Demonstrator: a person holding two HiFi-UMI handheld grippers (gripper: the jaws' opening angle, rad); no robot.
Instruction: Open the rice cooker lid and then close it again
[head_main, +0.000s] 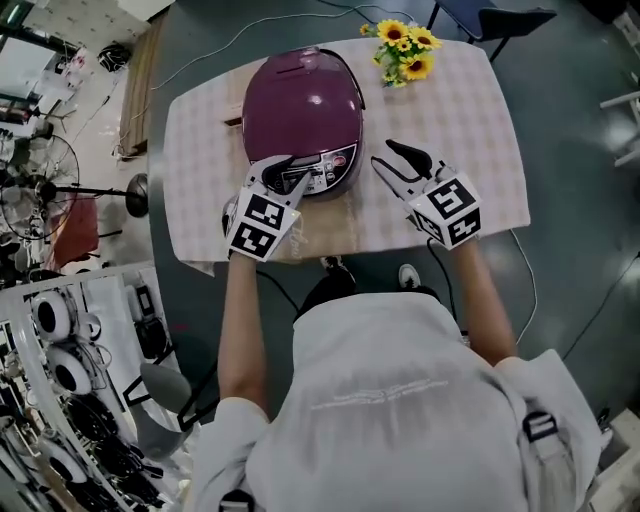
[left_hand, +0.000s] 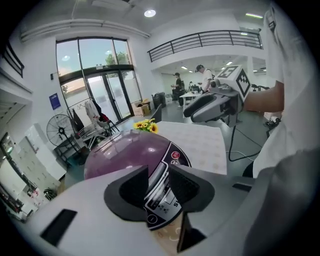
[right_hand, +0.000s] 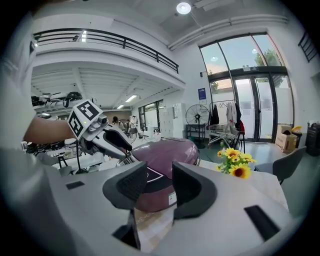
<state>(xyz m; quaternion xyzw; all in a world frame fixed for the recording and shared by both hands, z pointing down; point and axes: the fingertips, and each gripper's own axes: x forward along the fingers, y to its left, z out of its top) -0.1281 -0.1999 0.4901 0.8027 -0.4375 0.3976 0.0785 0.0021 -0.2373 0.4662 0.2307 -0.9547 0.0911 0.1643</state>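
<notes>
Left tool (head_main: 290, 170), narrowly open and empty, hovers at the closed rice cooker (head_main: 300, 105) front, likely seeking its lid release; right tool (head_main: 385, 158), likewise, alongside.

I note: rice cooker (head_main: 300, 105) lid is glossy, smooth purple plastic. Tablecloth (head_main: 470, 125) is matt checked cloth. Pads (left_hand: 184, 187) on my jaws are matt black, ribbed.

A small table covered with a pale checked cloth (head_main: 470, 130) carries two things. A purple domed rice cooker (head_main: 300, 110) sits left of centre, and a bunch of yellow sunflowers (head_main: 405, 50) lies by the far edge
</notes>
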